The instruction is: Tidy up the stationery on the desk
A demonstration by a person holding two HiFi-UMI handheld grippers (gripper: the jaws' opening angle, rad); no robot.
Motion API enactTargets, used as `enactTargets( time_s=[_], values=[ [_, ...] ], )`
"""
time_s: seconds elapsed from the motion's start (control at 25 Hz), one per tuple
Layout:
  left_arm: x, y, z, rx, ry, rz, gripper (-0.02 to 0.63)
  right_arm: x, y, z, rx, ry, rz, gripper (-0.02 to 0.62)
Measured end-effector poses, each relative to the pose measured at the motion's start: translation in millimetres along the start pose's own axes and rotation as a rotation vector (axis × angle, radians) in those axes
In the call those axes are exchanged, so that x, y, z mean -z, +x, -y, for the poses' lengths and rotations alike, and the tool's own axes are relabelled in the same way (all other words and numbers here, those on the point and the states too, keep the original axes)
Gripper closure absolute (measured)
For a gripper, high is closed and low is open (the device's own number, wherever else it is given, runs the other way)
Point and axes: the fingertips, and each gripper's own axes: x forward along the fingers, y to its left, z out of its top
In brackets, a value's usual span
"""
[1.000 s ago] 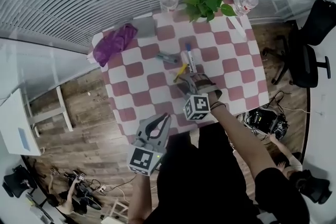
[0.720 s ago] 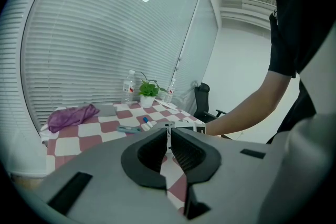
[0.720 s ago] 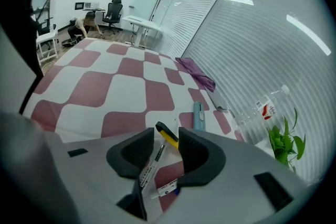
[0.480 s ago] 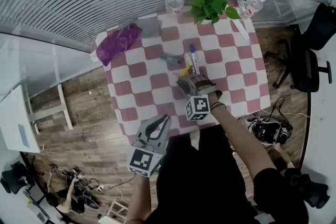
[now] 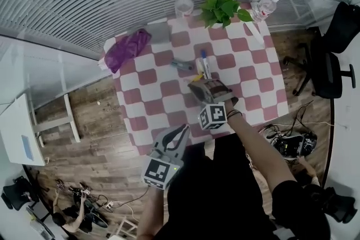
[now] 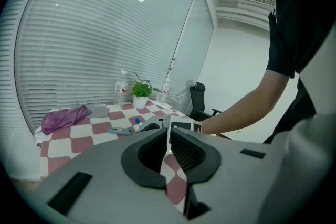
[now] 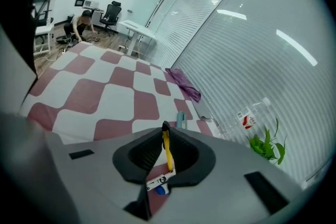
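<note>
The left claw (image 5: pixel 183 130) hangs off the near edge of the checked worktop (image 5: pixel 152 93), jaws together on nothing. Over the middle of the worktop, the yellow pen (image 7: pixel 167 150) sits in the right claw (image 7: pixel 165 129), just above a blue-capped marker (image 7: pixel 157 187). The pen looks light, stiff and smooth, likely to swivel if pinched at one end, so mid-barrel is the safer hold. The right claw's jaws have just been closing and stand narrow, pads on the pen, which runs lengthwise between them.
</note>
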Motion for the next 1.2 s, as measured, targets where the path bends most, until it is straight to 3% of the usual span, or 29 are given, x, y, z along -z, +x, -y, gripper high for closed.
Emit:
enactTargets(
  time_s=[0.32,0.68,0.96,1.2],
  values=[
    [-6.6,6.7,8.6,0.033,0.034,0.011,0.566,-4.2,-31.3,31.7,0.081,0.215,0.040,0.537],
    [-15.3,20.1,8.2,0.084,0.037,0.026,0.566,28.9,-95.8,69.1,0.128,0.668,0.046,0.537],
    [-20.9,33.0,16.6,0.140,0.051,0.029,0.566,85.1,-134.1,58.6,0.096,0.977,-0.042,0.537],
    [-23.8,42.4,18.6,0.159,0.043,0.024,0.566,132.2,-125.2,41.4,0.054,1.096,-0.156,0.537]
  ],
)
